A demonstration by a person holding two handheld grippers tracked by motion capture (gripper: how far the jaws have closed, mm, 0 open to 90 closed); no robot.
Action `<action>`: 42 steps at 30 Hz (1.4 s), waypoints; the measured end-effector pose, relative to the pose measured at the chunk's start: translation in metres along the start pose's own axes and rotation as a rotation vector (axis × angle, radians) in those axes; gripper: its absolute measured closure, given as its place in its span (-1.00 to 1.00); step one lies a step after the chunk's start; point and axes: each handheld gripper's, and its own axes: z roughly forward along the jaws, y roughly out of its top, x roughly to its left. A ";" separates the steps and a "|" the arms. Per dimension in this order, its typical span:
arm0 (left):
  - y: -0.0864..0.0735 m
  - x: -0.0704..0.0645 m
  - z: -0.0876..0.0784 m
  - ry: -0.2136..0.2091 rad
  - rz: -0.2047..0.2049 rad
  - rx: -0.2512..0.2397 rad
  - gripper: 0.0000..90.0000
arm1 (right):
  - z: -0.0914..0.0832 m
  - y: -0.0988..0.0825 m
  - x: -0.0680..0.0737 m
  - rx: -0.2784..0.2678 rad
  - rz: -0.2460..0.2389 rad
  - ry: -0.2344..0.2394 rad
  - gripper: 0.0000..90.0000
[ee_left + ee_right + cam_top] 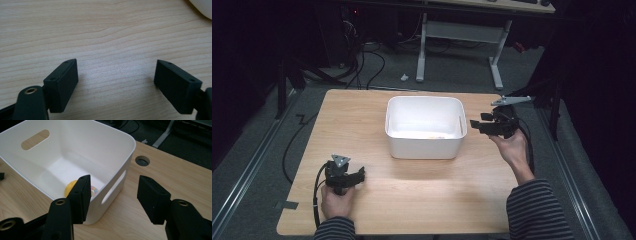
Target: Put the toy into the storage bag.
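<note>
Table (412, 200) of pale wood, seen from above, with a white bin (425, 145) standing near its far middle. We see a yellow object (70, 187) lying on the bin's floor, partly hidden behind a jaw. The left gripper (116, 82) sits low over bare wood at the near left corner, well apart from the bin, jaws spread and empty. The right gripper (113, 195) hovers just beside the bin's right wall, jaws spread wide, holding nothing.

Obstacle: white bin (425, 127) at table (362, 120) centre-far.
Free room: bare wood left, right and near of it.
</note>
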 end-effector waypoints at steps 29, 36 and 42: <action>0.000 0.000 0.000 -0.001 0.001 0.002 -0.56 | -0.068 -0.041 -0.011 -0.128 0.046 -0.057 -0.06; 0.000 0.000 0.000 0.000 0.000 0.000 -0.56 | -0.087 -0.052 -0.009 -0.147 0.049 -0.065 -0.07; 0.000 0.000 0.000 0.000 -0.001 0.000 -0.56 | -0.099 -0.059 -0.004 -0.150 0.043 -0.066 -0.08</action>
